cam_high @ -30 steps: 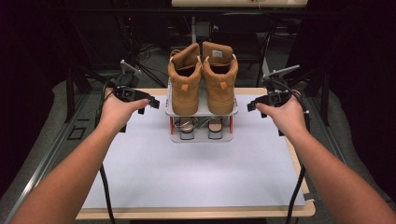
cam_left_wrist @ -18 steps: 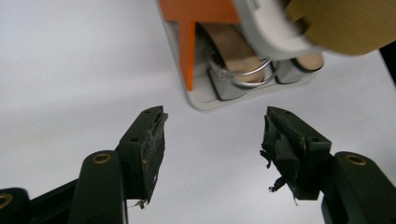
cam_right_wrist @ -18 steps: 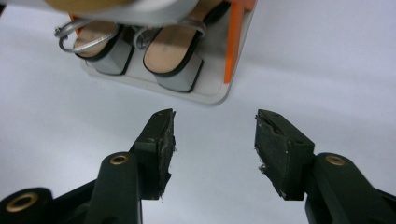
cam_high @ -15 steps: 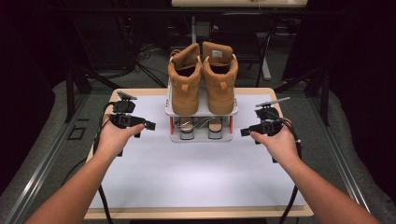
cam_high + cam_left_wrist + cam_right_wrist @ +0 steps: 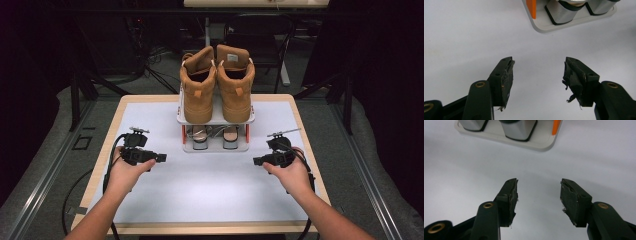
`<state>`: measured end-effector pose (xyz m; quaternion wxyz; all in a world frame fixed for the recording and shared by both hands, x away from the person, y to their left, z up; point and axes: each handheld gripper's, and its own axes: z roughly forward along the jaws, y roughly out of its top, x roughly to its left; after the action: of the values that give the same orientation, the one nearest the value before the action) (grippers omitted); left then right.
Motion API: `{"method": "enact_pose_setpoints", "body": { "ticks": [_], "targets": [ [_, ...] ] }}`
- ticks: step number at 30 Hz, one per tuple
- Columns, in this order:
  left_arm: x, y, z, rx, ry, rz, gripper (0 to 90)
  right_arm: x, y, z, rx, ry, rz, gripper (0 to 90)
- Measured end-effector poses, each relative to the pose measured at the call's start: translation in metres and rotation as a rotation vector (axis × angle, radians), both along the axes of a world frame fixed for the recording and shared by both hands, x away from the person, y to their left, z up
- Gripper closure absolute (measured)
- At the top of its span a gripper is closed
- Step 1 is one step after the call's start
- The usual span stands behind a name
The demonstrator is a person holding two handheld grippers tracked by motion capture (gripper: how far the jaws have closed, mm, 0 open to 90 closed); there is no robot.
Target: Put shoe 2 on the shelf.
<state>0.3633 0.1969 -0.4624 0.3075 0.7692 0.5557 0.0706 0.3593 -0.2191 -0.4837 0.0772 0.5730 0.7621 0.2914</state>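
Both grippers hover low over the white bench (image 5: 210, 195), left gripper (image 5: 159, 158) lower left of frame, right gripper (image 5: 256, 161) lower right; fingers on each wide, nothing between them. Rack (image 5: 215, 146) sits centre frame between them, apart from both, boots (image 5: 216, 85) on top.

Your left claw (image 5: 161, 158) sits low over the worktop (image 5: 210, 200), to the left of the shoe rack (image 5: 215, 145) and nearer you than it, its jaws spread with nothing between them. Your right claw (image 5: 256, 161) mirrors it on the rack's right side, jaws likewise parted and bare. Both point inward toward the rack's front. Your forearms reach in from the near edge, angled slightly outward.
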Motion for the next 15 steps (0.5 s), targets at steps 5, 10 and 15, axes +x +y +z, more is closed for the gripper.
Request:
{"method": "enact_pose_setpoints", "body": {
  "ticks": [5,10,15],
  "targets": [
    [-0.01,-0.001,-0.011,-0.028,-0.032,-0.02,40.8,-0.01,0.0,-0.016,-0.019,-0.018,0.009,47.4],
    [-0.022,0.0,-0.029,-0.035,-0.056,-0.058,40.8,-0.022,-0.005,-0.027,-0.011,-0.063,0.002,47.1],
    [-0.029,0.003,-0.043,-0.017,-0.074,-0.067,40.8,-0.032,-0.011,-0.036,-0.034,-0.064,0.002,46.8]
  ]
}}
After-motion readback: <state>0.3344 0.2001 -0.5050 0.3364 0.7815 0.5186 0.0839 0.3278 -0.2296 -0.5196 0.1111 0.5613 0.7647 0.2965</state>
